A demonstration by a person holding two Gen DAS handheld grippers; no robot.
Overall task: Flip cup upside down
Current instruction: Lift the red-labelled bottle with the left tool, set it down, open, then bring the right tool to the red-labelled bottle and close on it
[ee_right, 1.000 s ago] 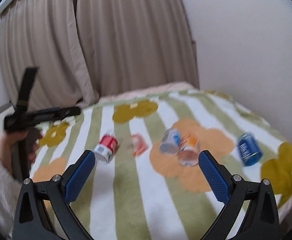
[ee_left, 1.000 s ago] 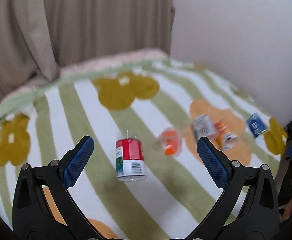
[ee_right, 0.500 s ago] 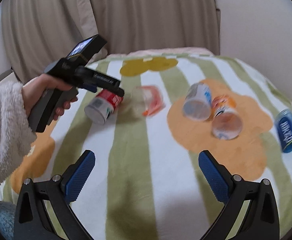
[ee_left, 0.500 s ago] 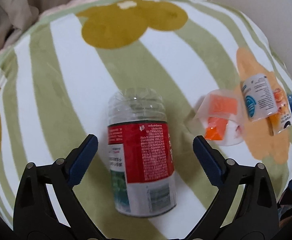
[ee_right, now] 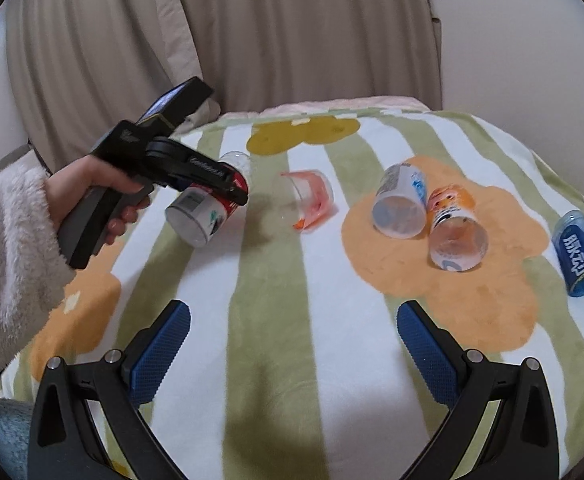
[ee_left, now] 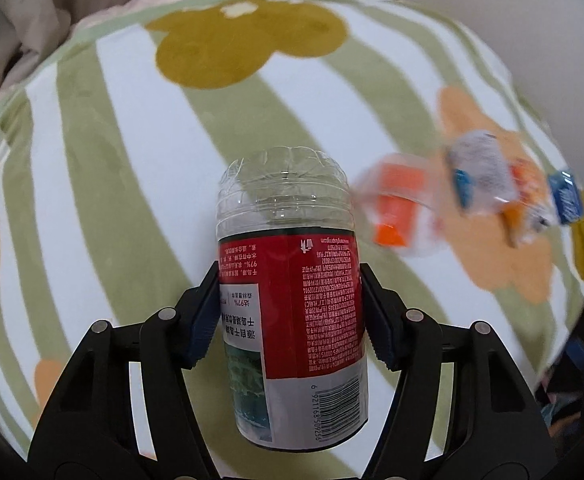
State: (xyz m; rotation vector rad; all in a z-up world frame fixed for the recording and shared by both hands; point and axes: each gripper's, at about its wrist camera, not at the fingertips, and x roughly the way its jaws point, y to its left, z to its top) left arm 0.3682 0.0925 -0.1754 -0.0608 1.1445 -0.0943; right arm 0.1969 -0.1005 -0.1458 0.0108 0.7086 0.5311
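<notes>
A clear plastic cup with a red, white and green label [ee_left: 292, 308] lies on its side on the striped blanket, open mouth toward the camera. My left gripper [ee_left: 289, 312] is shut on the cup, its blue pads [ee_left: 201, 328] pressed on both sides of the label. In the right wrist view the same cup [ee_right: 205, 208] sits in the left gripper [ee_right: 227, 192], held by a hand in a fluffy white sleeve. My right gripper [ee_right: 292, 344] is open and empty above the blanket's near part.
Other cups lie on their sides on the blanket [ee_right: 275, 280]: an orange-label clear one [ee_right: 308, 200], a white and blue one [ee_right: 400, 204], an orange one [ee_right: 454, 228], a blue one [ee_right: 580, 252] near the right edge. Curtains and wall stand behind.
My left gripper has moved down onto the red-label cup and closed on it. My right gripper has stayed open and shifted only slightly.
</notes>
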